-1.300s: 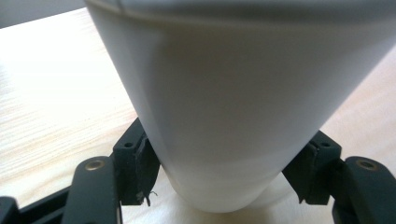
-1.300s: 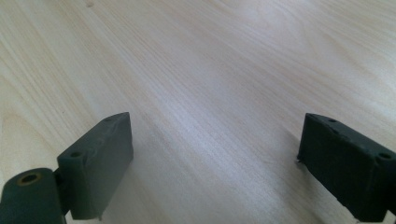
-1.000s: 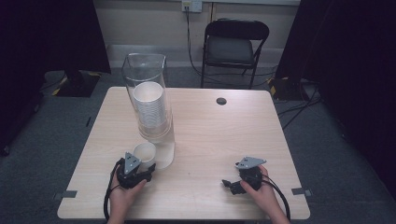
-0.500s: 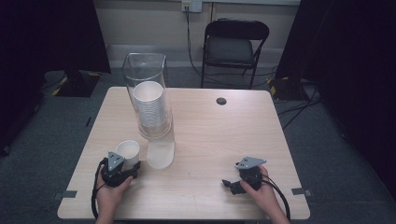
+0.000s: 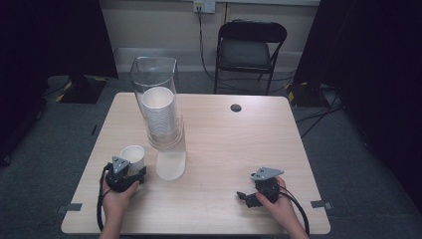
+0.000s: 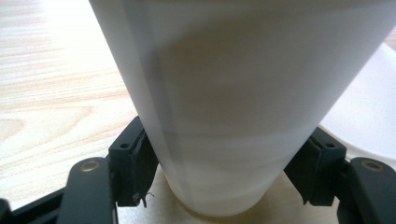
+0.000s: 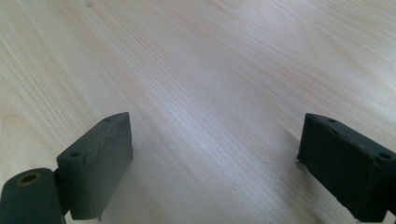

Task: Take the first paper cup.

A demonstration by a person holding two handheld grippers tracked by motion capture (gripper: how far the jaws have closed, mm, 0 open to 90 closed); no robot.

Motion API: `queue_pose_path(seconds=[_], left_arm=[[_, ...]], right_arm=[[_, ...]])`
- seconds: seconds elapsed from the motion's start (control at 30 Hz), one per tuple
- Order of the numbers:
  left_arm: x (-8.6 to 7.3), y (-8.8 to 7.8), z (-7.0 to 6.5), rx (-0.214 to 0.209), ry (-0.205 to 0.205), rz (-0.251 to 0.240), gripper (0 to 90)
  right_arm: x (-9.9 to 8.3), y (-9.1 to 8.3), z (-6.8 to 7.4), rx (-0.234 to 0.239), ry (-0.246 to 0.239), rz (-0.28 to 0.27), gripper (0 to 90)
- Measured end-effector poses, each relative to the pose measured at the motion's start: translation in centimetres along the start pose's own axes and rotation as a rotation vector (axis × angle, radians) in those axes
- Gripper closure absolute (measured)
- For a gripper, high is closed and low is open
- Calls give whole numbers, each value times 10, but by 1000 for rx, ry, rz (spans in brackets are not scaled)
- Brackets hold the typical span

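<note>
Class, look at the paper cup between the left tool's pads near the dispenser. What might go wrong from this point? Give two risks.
1. The left tool has just been opening, with the paper cup between its pads low on the wall; the cup might slip or tip.
2. The cup stands close to the clear dispenser and the white cup under its stack; a sideways move could knock them.

The clear holder [image 5: 158, 107] with its stack of cups [image 5: 160, 117] blocks the far left of the table [image 5: 224, 149], and the white piece [image 5: 171, 166] at its foot juts toward the near edge. A single cup [image 5: 133, 157] stands just left of that. Right of the holder the wood lies open, apart from a small dark hole [image 5: 236, 107] far off.
</note>
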State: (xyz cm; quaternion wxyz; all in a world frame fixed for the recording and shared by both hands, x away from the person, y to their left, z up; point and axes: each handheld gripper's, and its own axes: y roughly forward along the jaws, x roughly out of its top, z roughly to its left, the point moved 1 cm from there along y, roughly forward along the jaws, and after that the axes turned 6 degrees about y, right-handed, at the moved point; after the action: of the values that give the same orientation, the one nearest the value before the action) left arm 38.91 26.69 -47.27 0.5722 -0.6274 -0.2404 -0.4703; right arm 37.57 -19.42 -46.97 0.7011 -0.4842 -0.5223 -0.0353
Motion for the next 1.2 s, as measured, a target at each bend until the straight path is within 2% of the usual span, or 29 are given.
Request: queue_pose_path(seconds=[0.23, 0.3, 0.4, 0.47, 0.63, 0.73, 0.83, 0.97, 1.2], left_arm=[[4, 7, 5, 22, -1, 18, 322], [6, 10, 7, 24, -22, 28, 321], [6, 12, 8, 24, -28, 35, 320], [9, 15, 11, 34, -32, 59, 319], [11, 19, 15, 38, -46, 66, 315], [11, 21, 17, 41, -75, 69, 307], [12, 23, 19, 48, -66, 100, 265], [13, 26, 20, 58, -49, 110, 261], [13, 27, 21, 55, -56, 109, 247]], right_arm=[[0, 0, 0, 0, 1, 0, 94], [0, 0, 0, 0, 0, 0, 95], [0, 0, 0, 0, 0, 0, 94], [0, 0, 0, 1, 1, 0, 94], [0, 0, 0, 0, 0, 0, 94], [0, 0, 0, 0, 1, 0, 94], [0, 0, 0, 0, 1, 0, 94], [0, 0, 0, 0, 1, 1, 94], [0, 0, 0, 0, 1, 1, 94]])
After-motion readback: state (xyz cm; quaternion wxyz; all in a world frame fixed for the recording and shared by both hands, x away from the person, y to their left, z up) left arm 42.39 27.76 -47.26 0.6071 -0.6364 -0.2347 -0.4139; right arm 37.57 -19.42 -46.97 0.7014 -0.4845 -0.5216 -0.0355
